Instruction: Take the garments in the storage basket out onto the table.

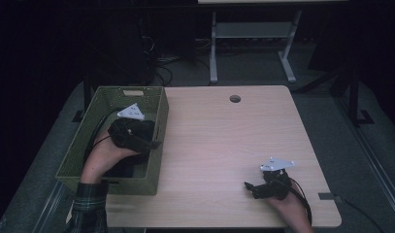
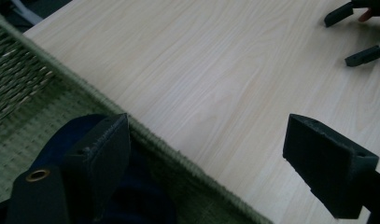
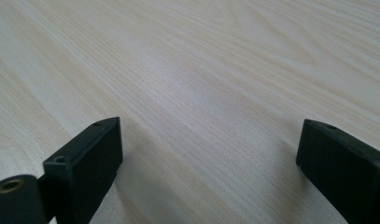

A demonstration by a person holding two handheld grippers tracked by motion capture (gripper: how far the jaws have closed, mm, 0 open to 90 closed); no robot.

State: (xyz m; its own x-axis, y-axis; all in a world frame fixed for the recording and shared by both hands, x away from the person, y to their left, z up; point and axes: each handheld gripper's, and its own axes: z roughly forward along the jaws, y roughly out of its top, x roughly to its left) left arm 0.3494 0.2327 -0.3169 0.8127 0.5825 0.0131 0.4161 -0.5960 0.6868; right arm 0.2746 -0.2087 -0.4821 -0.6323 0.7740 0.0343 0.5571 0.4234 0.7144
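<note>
Left claw [image 2: 206, 154], jaws apart, straddles the rim of the green basket [image 1: 154, 141] over a dark blue cloth [image 2: 61, 135] inside, likely soft, light, best pinched at a fold; right claw [image 3: 208, 163] gapes over bare tabletop [image 1: 224, 145].

Woven green basket [image 1: 156, 104], matt wooden table [image 1: 224, 141]

Open tool [image 2: 206, 154] straddling green basket rim [image 2: 145, 135], dark cloth [image 2: 145, 196] inside

left gripper [image 1: 154, 143]: black, grey triangular plate, black cable | sleeve [image 1: 88, 204]: green plaid
</note>
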